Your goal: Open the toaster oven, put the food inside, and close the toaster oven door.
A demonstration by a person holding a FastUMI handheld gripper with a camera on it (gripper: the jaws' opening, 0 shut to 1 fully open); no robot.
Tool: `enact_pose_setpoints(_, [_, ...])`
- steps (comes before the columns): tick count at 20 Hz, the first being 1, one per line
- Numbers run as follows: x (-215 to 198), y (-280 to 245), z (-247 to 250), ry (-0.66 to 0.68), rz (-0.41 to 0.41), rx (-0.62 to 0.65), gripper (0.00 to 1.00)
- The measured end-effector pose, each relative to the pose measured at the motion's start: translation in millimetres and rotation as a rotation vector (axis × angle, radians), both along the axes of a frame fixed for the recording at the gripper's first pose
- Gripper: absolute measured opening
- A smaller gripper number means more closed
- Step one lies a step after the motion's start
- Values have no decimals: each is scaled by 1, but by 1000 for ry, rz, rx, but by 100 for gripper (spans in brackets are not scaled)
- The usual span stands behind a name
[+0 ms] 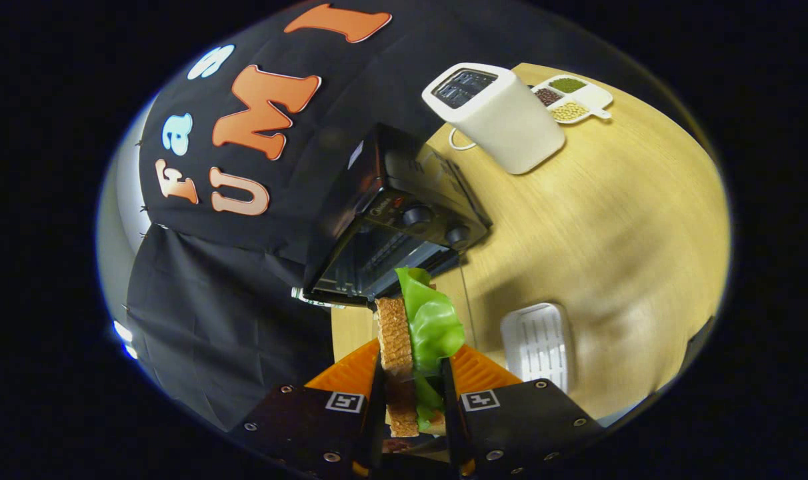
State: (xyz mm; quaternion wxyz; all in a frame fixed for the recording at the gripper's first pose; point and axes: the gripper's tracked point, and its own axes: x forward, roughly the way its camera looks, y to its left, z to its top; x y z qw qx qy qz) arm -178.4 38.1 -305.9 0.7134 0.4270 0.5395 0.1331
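The sandwich [414, 347], coarse brown bread with a glossy, crinkled green leaf, stood on edge between the fingers of the gripper [414, 400], pinched from both sides. Just beyond it sat the boxy black toaster oven [397, 227], its glass door dropped open, on the pale wood-grain table [611, 220]. Further off stood a smooth white toaster [497, 117], a divided dish of beans [571, 97] and a ribbed white tray [537, 343].

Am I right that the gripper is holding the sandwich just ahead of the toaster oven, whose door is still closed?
Not quite: the gripper view shows the toaster oven with its door already open and the rack visible. The rest holds: the gripper is shut on the sandwich, just ahead of the oven.
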Motion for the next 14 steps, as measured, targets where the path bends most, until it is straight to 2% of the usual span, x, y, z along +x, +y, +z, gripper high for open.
enact_pose_setpoints(6, [37, 72, -11, -50, -72, 53, 39])
enact_pose_setpoints(14, [95, 127, -44, -87, -342, 135, 39])
